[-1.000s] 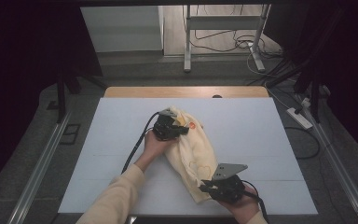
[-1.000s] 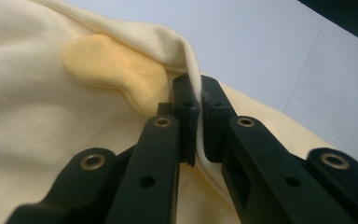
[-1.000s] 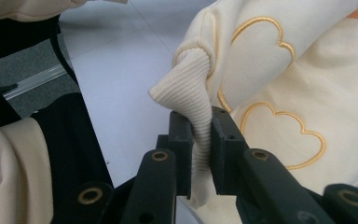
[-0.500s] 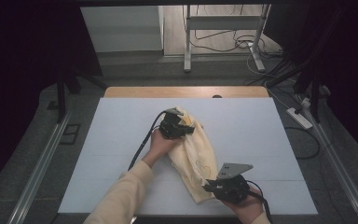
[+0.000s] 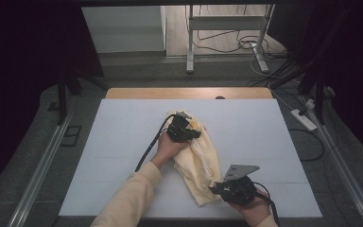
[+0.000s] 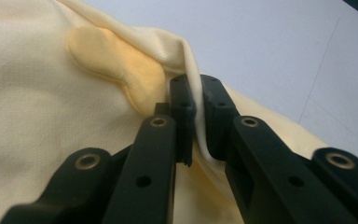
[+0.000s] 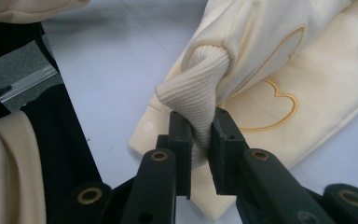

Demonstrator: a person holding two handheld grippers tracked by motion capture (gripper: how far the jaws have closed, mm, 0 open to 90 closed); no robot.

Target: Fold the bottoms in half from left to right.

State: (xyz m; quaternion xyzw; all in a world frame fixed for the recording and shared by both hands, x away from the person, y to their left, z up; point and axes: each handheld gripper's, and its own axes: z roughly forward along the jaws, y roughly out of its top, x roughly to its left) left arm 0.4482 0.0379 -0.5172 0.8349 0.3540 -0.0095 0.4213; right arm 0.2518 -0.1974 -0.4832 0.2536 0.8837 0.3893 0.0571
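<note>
A pale yellow garment point(image 5: 199, 161) lies crumpled on the white table point(image 5: 123, 142), running from the centre toward the front right. My left gripper point(image 5: 197, 134) is at its far end, shut on a thin fold of the fabric point(image 6: 192, 79); the garment point(image 6: 51, 93) spreads to the left of the jaws in the left gripper view. My right gripper point(image 5: 213, 188) is at the near end, shut on a ribbed cuff point(image 7: 196, 88) that bunches up above the pads. A heart outline point(image 7: 272, 109) is stitched on the cloth just beyond.
The table's wooden far edge point(image 5: 189, 92) borders a floor with cables and a metal stand point(image 5: 189, 42). A power strip point(image 5: 303, 119) lies off to the right. A cream sleeve point(image 5: 127, 198) reaches in from the front.
My left gripper has shifted a little to the right, carrying the far end of the garment with it. The right gripper has stayed put on the cuff.
</note>
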